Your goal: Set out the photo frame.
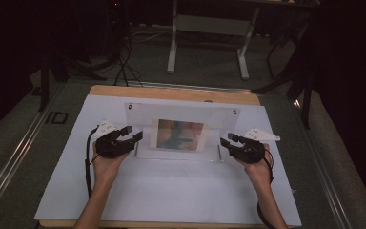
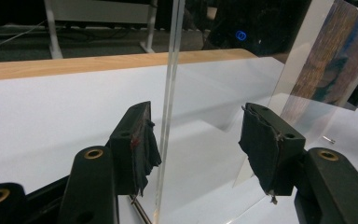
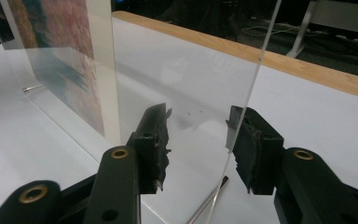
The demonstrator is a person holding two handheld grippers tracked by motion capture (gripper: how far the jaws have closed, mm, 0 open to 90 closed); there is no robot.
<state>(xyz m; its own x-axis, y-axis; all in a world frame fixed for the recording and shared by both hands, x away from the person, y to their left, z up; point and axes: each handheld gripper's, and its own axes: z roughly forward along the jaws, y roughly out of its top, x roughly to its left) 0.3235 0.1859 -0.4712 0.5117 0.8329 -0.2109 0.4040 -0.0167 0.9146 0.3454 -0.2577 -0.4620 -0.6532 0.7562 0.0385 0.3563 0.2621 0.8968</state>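
1. Clear acrylic frame [image 1: 183, 131] stands upright on the white sheet [image 1: 171, 191] of the wooden table [image 1: 171, 93], with a colourful picture [image 1: 180, 135] in its middle.
2. Your left gripper [image 1: 134, 134] is at the frame's left edge; its jaws are spread, the panel's edge [image 2: 168, 93] runs between the pads, just beside one, and no pad presses.
3. Your right gripper [image 1: 226, 141] straddles the right edge [image 3: 256, 79] the same way, jaws apart and unclamped.
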